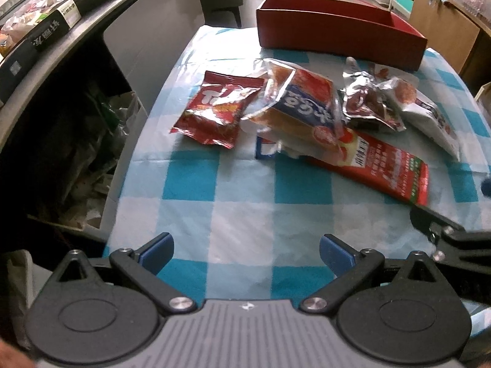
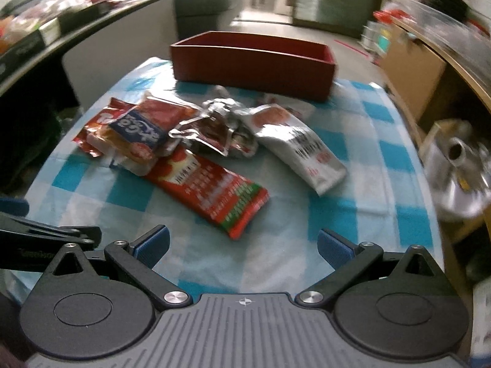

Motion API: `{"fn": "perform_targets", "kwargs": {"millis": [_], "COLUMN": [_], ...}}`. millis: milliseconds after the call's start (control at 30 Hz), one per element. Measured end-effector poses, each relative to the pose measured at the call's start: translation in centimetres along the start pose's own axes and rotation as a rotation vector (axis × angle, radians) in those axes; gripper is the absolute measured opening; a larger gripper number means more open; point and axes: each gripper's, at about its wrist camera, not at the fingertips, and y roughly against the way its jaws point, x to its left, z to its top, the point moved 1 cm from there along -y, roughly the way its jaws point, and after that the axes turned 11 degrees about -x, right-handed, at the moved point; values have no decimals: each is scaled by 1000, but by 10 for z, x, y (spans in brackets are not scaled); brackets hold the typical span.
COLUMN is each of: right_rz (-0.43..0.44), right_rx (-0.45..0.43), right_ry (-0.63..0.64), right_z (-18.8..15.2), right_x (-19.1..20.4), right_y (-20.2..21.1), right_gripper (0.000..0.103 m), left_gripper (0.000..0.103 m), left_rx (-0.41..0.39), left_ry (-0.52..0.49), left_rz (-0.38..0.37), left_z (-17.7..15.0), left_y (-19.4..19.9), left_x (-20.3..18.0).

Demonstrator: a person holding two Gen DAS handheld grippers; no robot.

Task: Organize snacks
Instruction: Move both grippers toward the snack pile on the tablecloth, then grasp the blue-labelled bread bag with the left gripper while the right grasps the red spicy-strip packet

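Both grippers hover low over the checked tablecloth [image 1: 245,208], jaws spread wide and empty: left gripper [image 1: 245,253], right gripper [image 2: 242,250]. All snacks lie ahead of the jaws in one loose pile; none is in the red box [image 1: 337,38], which sits beyond the pile at the far edge. Nearest the right jaws, just ahead, is the long red flat pack [image 2: 214,190]; white pouch [image 2: 302,150] ahead-right, crumpled foil pack [image 2: 214,128] behind it. Ahead-left of the left jaws is the red chip bag [image 1: 214,112], beside the blue-and-red bread wrapper [image 1: 302,104], which overlaps the flat pack. Risks, as judgement: overlapping packs may drag neighbours when one is lifted; slick film could slip from the pads; a pinch on a puffed bag may crush its contents; the two grippers sit close and could collide. Writing: chip bag starts with "T", rest unclear; the wrapper shows non-Latin script and the flat pack dense print, both unreadable.
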Motion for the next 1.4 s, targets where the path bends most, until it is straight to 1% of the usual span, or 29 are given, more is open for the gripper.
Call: {"fn": "perform_targets", "kwargs": {"millis": [33, 167, 233, 367, 400, 433, 500, 533, 600, 667, 767, 867, 900, 933, 1033, 1100, 1200, 1300, 1333, 1400], "right_rz": [11, 97, 148, 206, 216, 226, 266, 272, 273, 275, 265, 274, 283, 287, 310, 313, 309, 295, 292, 288], "right_rx": [9, 53, 89, 123, 145, 152, 176, 176, 158, 134, 149, 150, 153, 153, 169, 185, 177, 174, 180, 167], "right_ry": [23, 116, 157, 217, 221, 209, 140, 128, 154, 157, 140, 152, 160, 161, 124, 101, 114, 145, 145, 158], "right_z": [3, 15, 18, 22, 23, 24, 25, 25, 22, 17, 10, 3, 0, -2, -6, -9, -11, -12, -13, -12], "right_x": [1, 6, 10, 20, 21, 20, 12, 10, 13, 12, 9, 9, 9, 9, 1, 0, 5, 11, 12, 14], "right_y": [-6, -36, -52, -78, -86, -90, -98, -97, -93, -87, -75, -54, -48, -44, -27, -27, -26, -31, -34, -35], "right_gripper": [103, 102, 100, 100, 100, 103, 103, 103, 103, 103, 102, 90, 82, 75, 71, 71, 71, 71, 74, 76], "left_gripper": [96, 96, 96, 96, 96, 96, 96, 96, 96, 96, 96, 96, 96, 96, 96, 96, 96, 96, 97, 97], "left_rx": [4, 13, 0, -39, -40, -31, 7, 26, 43, 33, 3, -6, -7, -10, -21, -37, -71, -123, -133, -135], "left_ry": [-3, -20, -48, -75, -69, -58, -23, -3, 26, 37, 60, 79, 80, 75, 52, 43, 23, -39, -62, -97], "left_rz": [-1, -54, -47, -50, -52, -57, -86, -110, -138, -134, -111, -113, -114, -114, -99, -92, -98, -89, -83, -67], "left_z": [3, 17, 24, 34, 36, 37, 37, 37, 35, 37, 41, 44, 44, 44, 45, 48, 60, 76, 80, 86], "left_y": [-2, -6, -8, -9, -11, -13, -19, -21, -22, -20, -15, -13, -12, -12, -12, -10, -8, -9, -12, -20], "left_x": [2, 9, 10, 15, 18, 20, 26, 28, 31, 34, 40, 42, 42, 40, 34, 30, 21, 4, -1, -12]}}
